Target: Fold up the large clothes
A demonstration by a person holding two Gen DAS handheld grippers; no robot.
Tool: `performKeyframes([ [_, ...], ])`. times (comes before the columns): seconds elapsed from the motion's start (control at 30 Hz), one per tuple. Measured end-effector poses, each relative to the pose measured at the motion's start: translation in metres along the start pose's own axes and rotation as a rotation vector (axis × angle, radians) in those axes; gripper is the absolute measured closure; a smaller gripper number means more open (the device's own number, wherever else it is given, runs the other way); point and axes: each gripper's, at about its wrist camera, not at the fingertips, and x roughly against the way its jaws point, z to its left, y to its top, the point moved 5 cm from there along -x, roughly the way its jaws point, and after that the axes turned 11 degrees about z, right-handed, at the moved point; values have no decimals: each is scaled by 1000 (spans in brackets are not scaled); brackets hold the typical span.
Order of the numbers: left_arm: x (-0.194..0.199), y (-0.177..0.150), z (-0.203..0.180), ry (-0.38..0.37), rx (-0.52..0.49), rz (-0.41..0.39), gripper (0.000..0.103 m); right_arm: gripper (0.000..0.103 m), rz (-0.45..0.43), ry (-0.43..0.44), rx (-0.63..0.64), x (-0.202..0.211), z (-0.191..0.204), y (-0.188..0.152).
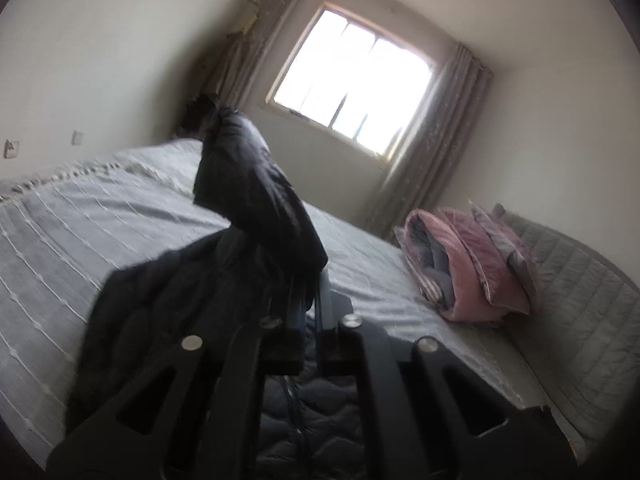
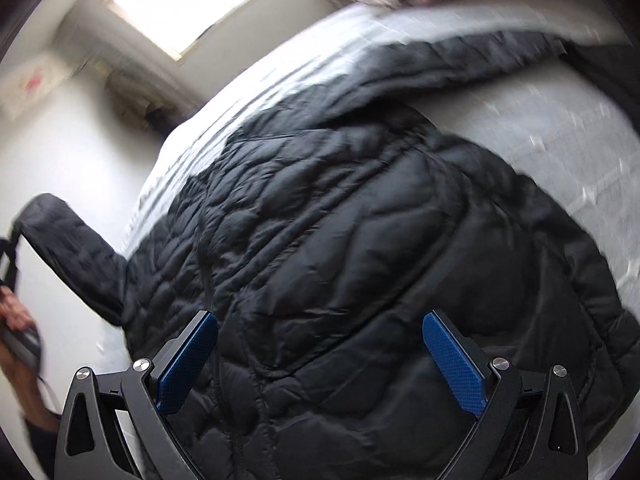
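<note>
Left tool (image 1: pixel 310 300) clamped on black jacket (image 2: pixel 360 240), right tool (image 2: pixel 320 344) apart above grey bed (image 1: pixel 100 220), window (image 1: pixel 352 80) behind.

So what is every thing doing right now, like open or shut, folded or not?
Jacket: spread on the bed, not folded, one sleeve lifted.
Left gripper: shut on the sleeve.
Right gripper: open, above the jacket, holding nothing.
Blanket: folded, lying on the bed.
Bed: covered with a grey spread.
Curtains: pulled open.
Window: bright; too glaring to tell more.

Grey bed (image 1: pixel 100 216), black jacket (image 2: pixel 340 240), pink quilt (image 1: pixel 468 264)
</note>
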Motion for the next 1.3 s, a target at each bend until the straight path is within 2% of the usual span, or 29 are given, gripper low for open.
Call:
performKeyframes([
  [0.03, -26, -19, -8, 2, -7, 70, 99, 0, 4, 26, -38, 1, -8, 2],
  [0.13, -82, -66, -9, 14, -31, 198, 99, 0, -1, 53, -111, 7, -25, 5],
  [0.2, -115, -104, -6, 12, -8, 306, 99, 0, 5, 54, -131, 9, -31, 6],
  [0.27, -139, -134, 3, 26, 18, 394, 99, 0, 14, 66, -134, 9, -31, 4],
  [0.3, -144, -141, 4, 31, 19, 414, 99, 0, 19, 67, -131, 8, -29, 4],
  [0.37, -143, -151, 4, 48, 6, 429, 99, 0, 29, 69, -127, 7, -29, 3],
  [0.47, -132, -142, -5, 59, -21, 427, 98, 0, 47, 83, -129, 7, -28, 1],
  [0.63, -139, -141, -22, 91, -71, 440, 94, 0, 50, 113, -147, 9, -28, 1],
  [0.7, -144, -144, -28, 94, -87, 467, 87, 0, 50, 117, -152, 8, -29, 2],
  [0.77, -152, -152, -37, 76, -100, 512, 66, 0, 51, 124, -156, 9, -30, 2],
  [0.8, -155, -155, -41, 73, -108, 533, 64, 0, 53, 128, -159, 9, -31, 3],
  [1.0, -158, -166, -47, 66, -110, 578, 62, 0, 37, 135, -187, 16, -43, 9],
  [1.13, -183, -189, -31, 136, -53, 733, 62, 0, 7, 129, -209, 24, -50, 13],
  [1.23, -178, -184, -27, 131, 8, 718, 62, 0, 4, 109, -208, 23, -54, 18],
  [1.3, -159, -172, -33, 113, 15, 676, 62, 0, 9, 100, -203, 22, -55, 19],
])
